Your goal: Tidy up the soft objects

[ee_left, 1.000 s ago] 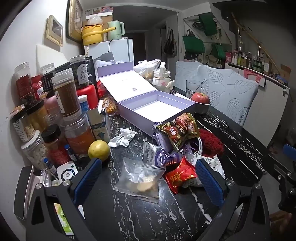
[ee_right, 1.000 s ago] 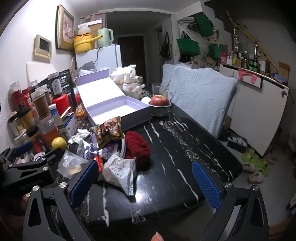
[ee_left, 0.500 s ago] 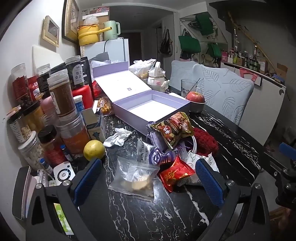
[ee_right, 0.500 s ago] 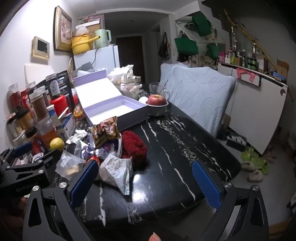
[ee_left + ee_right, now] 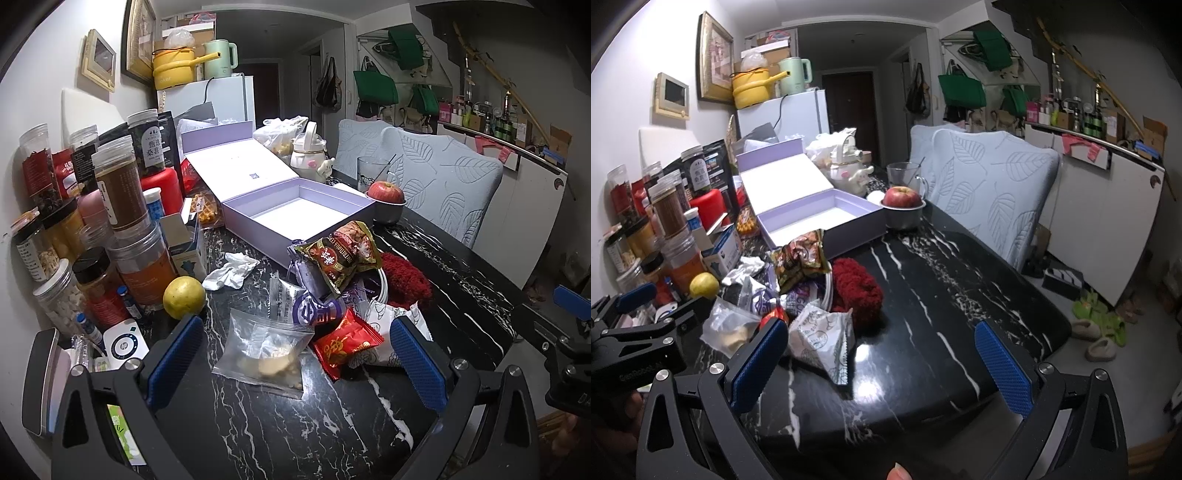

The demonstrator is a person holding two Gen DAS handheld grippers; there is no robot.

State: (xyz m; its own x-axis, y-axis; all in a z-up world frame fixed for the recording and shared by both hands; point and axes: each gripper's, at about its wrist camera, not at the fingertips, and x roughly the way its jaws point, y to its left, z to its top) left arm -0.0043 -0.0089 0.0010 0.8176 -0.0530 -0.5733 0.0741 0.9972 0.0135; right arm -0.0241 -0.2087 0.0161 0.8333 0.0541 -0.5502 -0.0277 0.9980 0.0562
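Left gripper (image 5: 293,354) jaws wide apart, holding nothing, hovering straddling clear snack bag (image 5: 264,352); likely first pick. Right gripper (image 5: 879,360) equally spread, empty, white packet (image 5: 822,338) beside its left finger. Open lilac box (image 5: 299,214) beyond pile, probable destination.

Left wrist cam sits low and close at the worktop's (image 5: 258,424) near edge, facing the far end. Right one's further back toward the right edge; both catch the purple box (image 5: 295,218) (image 5: 816,218).
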